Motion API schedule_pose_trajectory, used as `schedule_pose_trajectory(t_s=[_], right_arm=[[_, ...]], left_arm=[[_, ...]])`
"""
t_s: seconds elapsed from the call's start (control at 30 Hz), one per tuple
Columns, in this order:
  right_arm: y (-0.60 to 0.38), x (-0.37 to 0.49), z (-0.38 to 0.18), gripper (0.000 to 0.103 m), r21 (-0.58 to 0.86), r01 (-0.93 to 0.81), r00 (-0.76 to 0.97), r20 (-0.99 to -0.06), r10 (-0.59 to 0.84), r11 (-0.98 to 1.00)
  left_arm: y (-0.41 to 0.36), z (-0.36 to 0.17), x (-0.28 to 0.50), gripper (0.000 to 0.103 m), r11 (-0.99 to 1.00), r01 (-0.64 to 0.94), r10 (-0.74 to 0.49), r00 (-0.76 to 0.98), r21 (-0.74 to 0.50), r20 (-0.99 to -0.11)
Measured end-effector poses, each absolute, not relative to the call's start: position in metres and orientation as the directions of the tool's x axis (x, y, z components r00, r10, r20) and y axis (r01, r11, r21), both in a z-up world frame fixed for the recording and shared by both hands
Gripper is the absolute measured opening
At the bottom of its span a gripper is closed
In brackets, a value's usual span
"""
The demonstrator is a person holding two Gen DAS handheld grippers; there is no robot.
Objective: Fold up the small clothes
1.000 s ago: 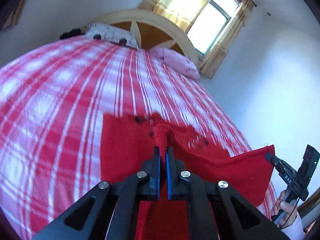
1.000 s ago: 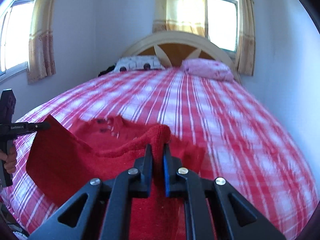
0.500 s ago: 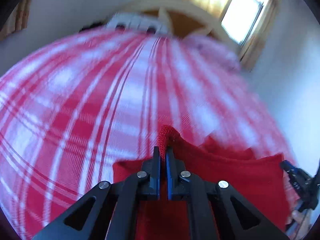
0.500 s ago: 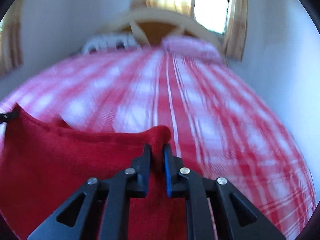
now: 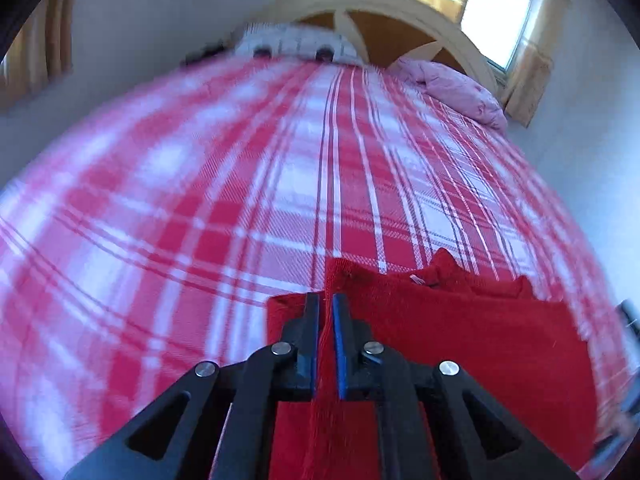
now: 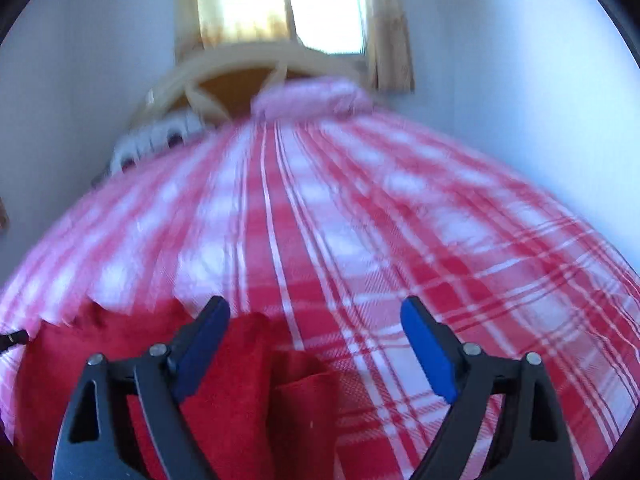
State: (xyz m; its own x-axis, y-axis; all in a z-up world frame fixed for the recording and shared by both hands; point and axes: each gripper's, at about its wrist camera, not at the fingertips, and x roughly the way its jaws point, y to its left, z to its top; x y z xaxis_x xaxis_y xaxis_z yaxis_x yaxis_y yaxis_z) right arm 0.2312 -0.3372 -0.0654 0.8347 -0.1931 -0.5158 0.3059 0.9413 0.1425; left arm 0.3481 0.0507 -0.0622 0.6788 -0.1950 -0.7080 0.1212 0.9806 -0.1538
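Since a second ago both tongs have dropped toward the bed [image 5: 248, 184]; right tongs [image 6: 310, 316] are opening off the red garment [image 5: 460, 344], left tongs [image 5: 326, 300] stay clamped on its edge.

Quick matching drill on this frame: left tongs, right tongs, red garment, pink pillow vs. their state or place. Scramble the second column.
1. left tongs
2. right tongs
3. red garment
4. pink pillow

A. at the headboard
B. jaws opening, nothing pinched
C. lying on the plaid bedspread
D. shut on red fabric

Pairs: 1-D, 2-B, 3-C, 4-A
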Motion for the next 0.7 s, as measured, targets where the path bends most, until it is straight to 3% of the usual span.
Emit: schedule_pose_trajectory(t_s=[0.07, 0.1, 0.13, 0.23, 0.4, 0.53, 0.63, 0.7], right_arm=[[-0.326, 0.211, -0.054, 0.094, 0.157, 0.252, 0.859, -0.49, -0.146, 0.955], [-0.319, 0.206, -0.051, 0.094, 0.156, 0.226, 0.862, -0.491, -0.123, 0.962], [-0.31, 0.2, -0.051, 0.094, 0.156, 0.197, 0.861, -0.499, -0.094, 0.968], [-0.287, 0.187, -0.058, 0.095, 0.159, 0.139, 0.854, -0.518, -0.037, 0.977], [-0.266, 0.185, -0.092, 0.1, 0.101, 0.155, 0.819, -0.57, -0.071, 0.983], [-0.274, 0.203, -0.119, 0.1, 0.082, 0.216, 0.743, -0.66, -0.11, 0.973], [-0.286, 0.213, -0.133, 0.101, 0.118, 0.24, 0.688, -0.721, -0.083, 0.964], [-0.293, 0.213, -0.135, 0.102, 0.156, 0.245, 0.688, -0.724, -0.058, 0.957]], left_arm=[[0.043, -0.054, 0.331, 0.025, 0.984, 0.143, -0.177, 0.699, -0.106, -0.693], [0.038, -0.052, 0.32, 0.052, 0.982, 0.153, -0.189, 0.704, -0.114, -0.685], [0.037, -0.053, 0.316, 0.068, 0.979, 0.157, -0.203, 0.708, -0.129, -0.676], [0.023, -0.062, 0.3, 0.068, 0.972, 0.2, -0.233, 0.718, -0.126, -0.656], [0.002, -0.104, 0.302, 0.071, 0.979, 0.192, -0.168, 0.613, -0.06, -0.772], [-0.008, -0.113, 0.293, 0.084, 0.985, 0.166, -0.077, 0.674, 0.05, -0.734], [0.001, -0.117, 0.3, 0.097, 0.991, 0.132, -0.08, 0.655, 0.009, -0.752], [0.009, -0.12, 0.304, 0.099, 0.992, 0.114, -0.109, 0.639, -0.046, -0.761]])
